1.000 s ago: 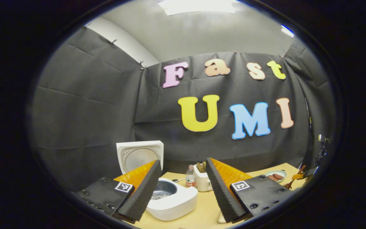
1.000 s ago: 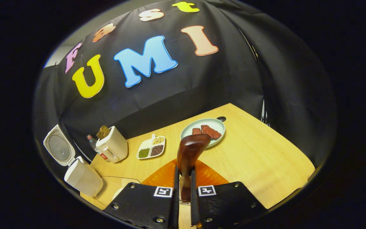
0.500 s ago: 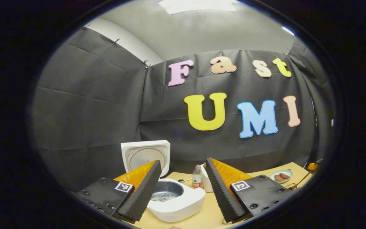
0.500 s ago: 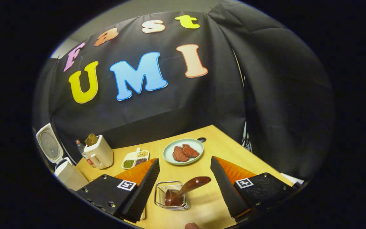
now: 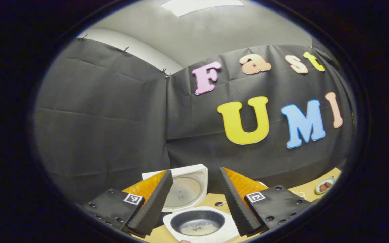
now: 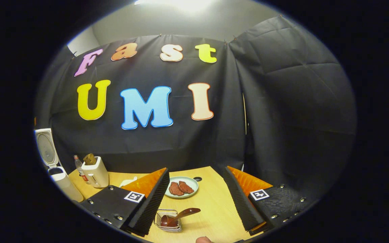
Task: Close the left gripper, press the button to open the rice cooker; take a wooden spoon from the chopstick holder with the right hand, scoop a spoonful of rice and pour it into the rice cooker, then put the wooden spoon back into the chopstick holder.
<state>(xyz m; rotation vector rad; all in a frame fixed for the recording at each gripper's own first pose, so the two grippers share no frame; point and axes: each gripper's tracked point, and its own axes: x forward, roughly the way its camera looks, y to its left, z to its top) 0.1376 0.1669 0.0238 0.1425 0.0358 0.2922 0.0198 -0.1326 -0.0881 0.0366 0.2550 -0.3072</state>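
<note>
The table [image 6: 214, 202] carries everything, a pale wooden top against the black cloth wall. On it the rice cooker [image 5: 201, 233] is the biggest thing: white, its lid [image 5: 184, 189] standing upright, and a thin layer of rice lying in the dark inner pot [image 5: 197, 222], seen between the left gripper [image 5: 194, 202] fingers. That gripper hangs above it, jaws spread wide and holding nothing.

Farther along the table stand a white toaster [image 6: 95, 173] and a small bottle [image 6: 78, 165] just beside it, then a pale plate [image 6: 181, 187] bearing 2 dark red pieces.

The right gripper [image 6: 198, 206] is also spread wide and empty. Below and between its fingers sits the chopstick holder [image 6: 167, 221], a small wire basket, with the wooden spoon [image 6: 181, 216] resting in it, bowl down, handle slanting out toward the right.

The spoon looks stiff, light and glossy, so probably a little slippery; the free handle is the place to grip it. The holder seems light enough to tip if nudged.
</note>
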